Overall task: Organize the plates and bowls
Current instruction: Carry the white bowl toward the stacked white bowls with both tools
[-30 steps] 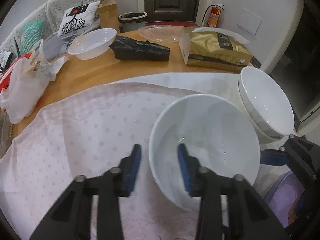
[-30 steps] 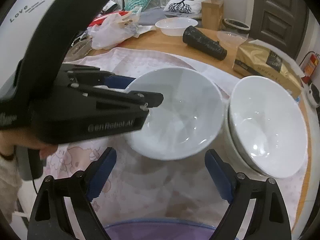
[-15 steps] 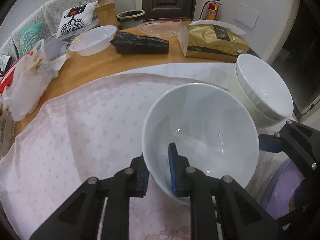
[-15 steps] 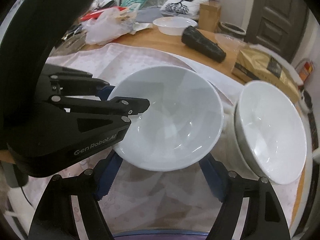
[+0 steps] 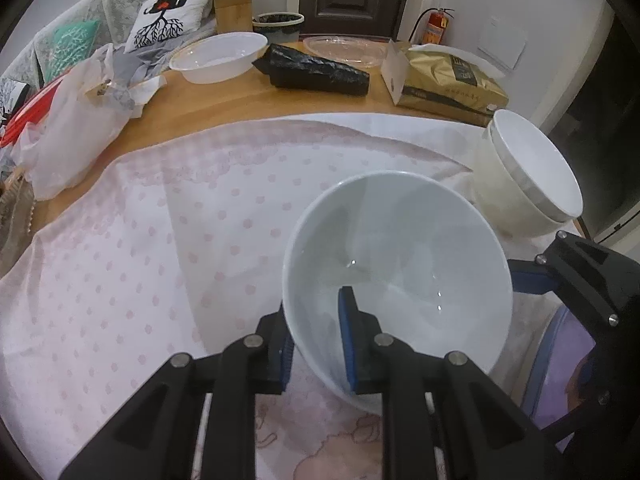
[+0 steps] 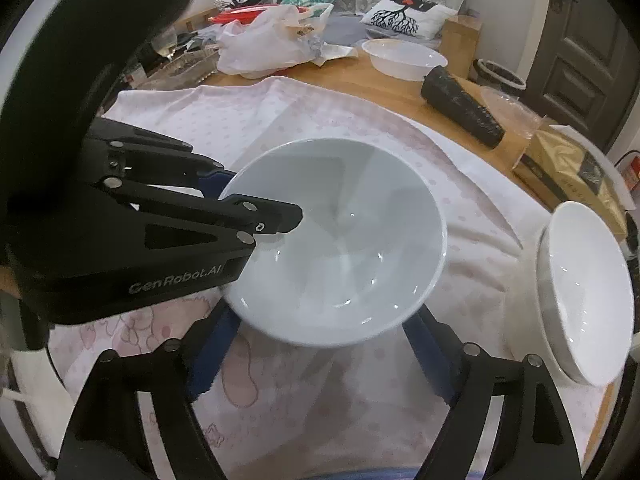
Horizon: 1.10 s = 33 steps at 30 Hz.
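Observation:
My left gripper [image 5: 316,344] is shut on the near rim of a white bowl [image 5: 400,264], one finger inside and one outside, holding it above the pink dotted cloth [image 5: 160,260]. The same bowl [image 6: 344,240] fills the middle of the right wrist view, with the left gripper [image 6: 256,216] clamped on its left rim. My right gripper [image 6: 320,364] is open and empty, its fingers spread below and to either side of the bowl. A stack of two white bowls [image 5: 528,176] stands at the cloth's right edge, also in the right wrist view [image 6: 576,292].
On the bare wood at the back are a white plastic bowl [image 5: 220,56], a black bag [image 5: 316,72], a clear lid [image 5: 344,48], a gold package [image 5: 444,80] and plastic bags [image 5: 68,120]. A purple container [image 5: 560,372] sits at the near right.
My left gripper closed on the bowl's rim and lifted it off the cloth, tilting it. The bowl now sits farther from the stacked bowls. My right gripper stayed open beneath it.

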Each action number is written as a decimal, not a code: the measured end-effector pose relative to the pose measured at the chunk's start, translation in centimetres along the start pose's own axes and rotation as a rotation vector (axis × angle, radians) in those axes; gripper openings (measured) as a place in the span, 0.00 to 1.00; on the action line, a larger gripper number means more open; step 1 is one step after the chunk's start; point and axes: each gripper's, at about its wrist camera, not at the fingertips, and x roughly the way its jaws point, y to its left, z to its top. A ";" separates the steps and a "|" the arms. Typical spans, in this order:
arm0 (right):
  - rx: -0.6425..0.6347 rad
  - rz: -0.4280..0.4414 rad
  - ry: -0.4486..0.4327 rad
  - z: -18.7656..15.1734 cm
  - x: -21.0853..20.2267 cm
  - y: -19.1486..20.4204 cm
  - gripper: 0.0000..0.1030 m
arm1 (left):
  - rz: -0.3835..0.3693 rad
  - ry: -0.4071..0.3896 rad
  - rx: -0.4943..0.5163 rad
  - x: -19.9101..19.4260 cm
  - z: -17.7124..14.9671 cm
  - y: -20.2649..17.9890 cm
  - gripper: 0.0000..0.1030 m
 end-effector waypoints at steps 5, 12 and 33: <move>-0.018 -0.015 0.007 0.3 1.0 0.2 0.84 | -0.001 0.002 -0.018 0.8 0.4 0.0 0.16; 0.006 -0.042 -0.058 0.2 -0.1 0.4 0.82 | 0.018 -0.010 0.008 0.0 0.1 -0.4 0.16; 0.046 -0.088 -0.198 0.2 -6.8 -2.5 0.82 | 0.058 -0.126 0.093 -5.7 3.6 -5.9 0.16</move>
